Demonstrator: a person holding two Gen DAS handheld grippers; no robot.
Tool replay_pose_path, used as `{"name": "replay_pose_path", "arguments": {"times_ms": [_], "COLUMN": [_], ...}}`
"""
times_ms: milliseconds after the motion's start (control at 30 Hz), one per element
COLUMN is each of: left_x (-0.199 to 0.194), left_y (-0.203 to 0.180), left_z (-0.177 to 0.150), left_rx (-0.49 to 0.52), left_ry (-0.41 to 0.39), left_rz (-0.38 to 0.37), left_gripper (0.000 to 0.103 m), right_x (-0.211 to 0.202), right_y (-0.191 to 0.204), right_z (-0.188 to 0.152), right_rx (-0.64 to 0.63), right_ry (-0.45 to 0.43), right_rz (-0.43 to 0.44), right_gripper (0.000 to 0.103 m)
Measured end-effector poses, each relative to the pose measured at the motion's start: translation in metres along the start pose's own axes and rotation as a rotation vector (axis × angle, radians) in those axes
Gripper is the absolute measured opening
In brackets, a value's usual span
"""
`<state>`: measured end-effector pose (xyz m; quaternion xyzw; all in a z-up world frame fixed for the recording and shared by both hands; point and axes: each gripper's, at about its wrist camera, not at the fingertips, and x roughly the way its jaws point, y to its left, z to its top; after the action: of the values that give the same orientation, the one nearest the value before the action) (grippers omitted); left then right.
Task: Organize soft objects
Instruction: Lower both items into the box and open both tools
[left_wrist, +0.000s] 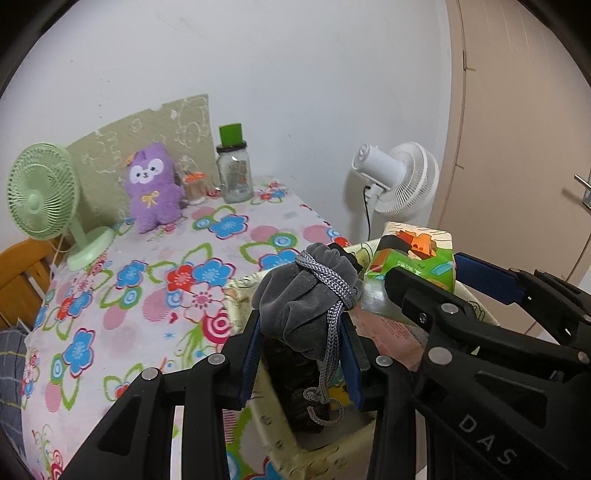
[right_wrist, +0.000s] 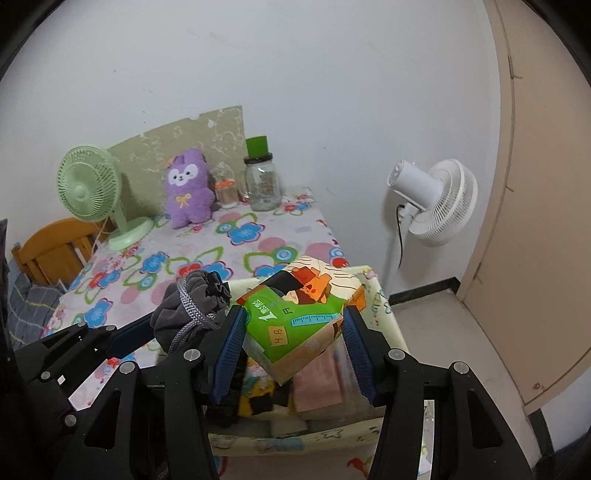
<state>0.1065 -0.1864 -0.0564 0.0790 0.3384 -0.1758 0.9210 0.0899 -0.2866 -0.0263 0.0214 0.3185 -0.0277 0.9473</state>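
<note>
My left gripper (left_wrist: 301, 354) is shut on a grey velvet drawstring pouch (left_wrist: 303, 306) and holds it above a cream fabric basket (left_wrist: 240, 291). The pouch also shows in the right wrist view (right_wrist: 190, 310). My right gripper (right_wrist: 293, 345) is shut on a green and orange tissue pack (right_wrist: 299, 314) and holds it above the same basket (right_wrist: 376, 299). The pack also shows in the left wrist view (left_wrist: 410, 266). Pink and yellow things lie inside the basket. A purple plush toy (left_wrist: 153, 188) stands at the back of the table.
A floral cloth covers the table (left_wrist: 147, 295). A green desk fan (left_wrist: 44, 199) stands at the left, with a glass jar (left_wrist: 233, 175) with a green lid and a small orange-lidded jar (left_wrist: 194, 188) at the back. A white floor fan (right_wrist: 432, 199) and a door (right_wrist: 546, 184) are at the right.
</note>
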Motion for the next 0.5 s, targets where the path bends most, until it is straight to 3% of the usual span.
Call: {"name": "replay_pose_path", "arguments": {"times_ms": [233,300,400,500], "left_x": [0.023,0.027,0.029,0.030], "left_y": [-0.008,-0.010,-0.012,-0.013], "left_z": [0.000,-0.001,-0.002,-0.002], "left_rx": [0.010,0.015,0.030,0.036], "left_ry": [0.051,0.060,0.060,0.066], "left_rz": [-0.017,-0.021,-0.017,-0.018], "left_gripper": [0.044,0.061,0.074,0.082], "right_x": [0.018,0.024,0.030,0.034], "right_y": [-0.013,-0.015,-0.017,-0.017], "right_z": [-0.005,-0.006,-0.008,-0.009], "right_rx": [0.021,0.024,0.030,0.033], "right_ry": [0.042,0.054,0.069,0.081], "right_rz": [-0.008,-0.010,-0.007,-0.006], "right_gripper": [0.057,0.057,0.057,0.057]}}
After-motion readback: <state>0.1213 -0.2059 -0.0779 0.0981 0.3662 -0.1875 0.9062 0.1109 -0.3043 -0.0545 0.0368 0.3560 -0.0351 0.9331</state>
